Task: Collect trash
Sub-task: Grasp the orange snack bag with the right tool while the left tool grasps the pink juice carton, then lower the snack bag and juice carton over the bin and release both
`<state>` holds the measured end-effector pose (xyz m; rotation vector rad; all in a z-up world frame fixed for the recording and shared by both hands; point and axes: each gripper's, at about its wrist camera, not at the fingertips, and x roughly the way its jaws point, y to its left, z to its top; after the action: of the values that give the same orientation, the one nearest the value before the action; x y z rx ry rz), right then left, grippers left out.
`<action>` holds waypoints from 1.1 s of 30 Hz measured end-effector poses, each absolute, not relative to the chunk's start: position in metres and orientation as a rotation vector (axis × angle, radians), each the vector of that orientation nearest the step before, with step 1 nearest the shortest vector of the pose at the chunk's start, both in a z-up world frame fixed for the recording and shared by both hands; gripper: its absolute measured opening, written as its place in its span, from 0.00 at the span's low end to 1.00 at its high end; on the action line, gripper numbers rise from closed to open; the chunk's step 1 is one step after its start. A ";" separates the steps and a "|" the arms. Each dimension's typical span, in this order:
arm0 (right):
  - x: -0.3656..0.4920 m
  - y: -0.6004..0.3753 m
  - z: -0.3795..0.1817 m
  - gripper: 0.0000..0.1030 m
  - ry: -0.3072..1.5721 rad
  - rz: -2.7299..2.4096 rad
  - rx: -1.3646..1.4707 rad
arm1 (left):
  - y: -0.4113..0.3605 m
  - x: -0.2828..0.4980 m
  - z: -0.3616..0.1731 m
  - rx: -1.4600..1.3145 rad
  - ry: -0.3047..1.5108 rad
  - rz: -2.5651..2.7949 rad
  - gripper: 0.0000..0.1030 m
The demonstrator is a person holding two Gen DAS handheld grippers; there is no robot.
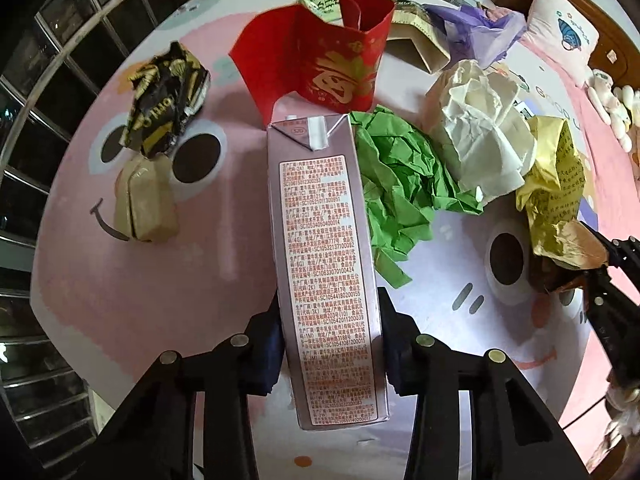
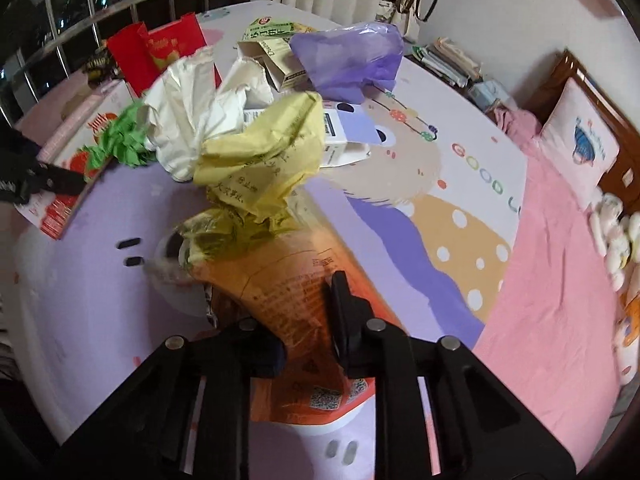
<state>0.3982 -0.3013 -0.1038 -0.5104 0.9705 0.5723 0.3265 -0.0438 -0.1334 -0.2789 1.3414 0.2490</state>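
The left gripper (image 1: 328, 344) is closed on a mauve drink carton (image 1: 324, 264); both pads are pressed against its long sides, near the lower end. The carton is seen pointing away from the camera, printed side up, over the cartoon-printed bedsheet (image 1: 160, 288).

The right gripper (image 2: 308, 320) is clamped on an orange printed wrapper (image 2: 296, 292), which is pinched between nearly closed fingers. A crumpled yellow paper (image 2: 260, 160) lies touching the wrapper's far end.

Beside the carton, crumpled green paper (image 1: 396, 200) is noted, with a white paper wad (image 1: 484, 136) touching it further out. A red envelope (image 1: 320, 64) stands just beyond the carton's top. A black-and-gold wrapper (image 1: 164, 100) and a tan packet (image 1: 144, 204) lie apart on the other side. Purple tissue (image 2: 352, 60) and a small open box (image 2: 272, 60) are recorded near the far edge. A pink pillow (image 2: 580, 148) rests against the headboard.
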 end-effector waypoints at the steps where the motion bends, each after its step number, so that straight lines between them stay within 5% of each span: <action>1: 0.396 -0.302 -0.101 0.15 0.980 0.573 -0.494 | -0.045 0.324 -0.131 -0.270 1.337 0.248 0.39; 11: 0.349 -0.311 -0.074 0.13 1.126 0.575 -0.226 | -0.045 0.284 -0.097 -0.207 1.286 0.223 0.39; 33: 0.127 -0.210 -0.025 0.12 1.102 0.357 0.008 | 0.046 0.106 -0.006 0.028 1.032 -0.074 0.39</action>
<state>0.1269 -0.2102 -0.0249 0.0081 1.1023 0.3569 0.1062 0.0457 -0.0060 0.0276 1.0324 -0.0736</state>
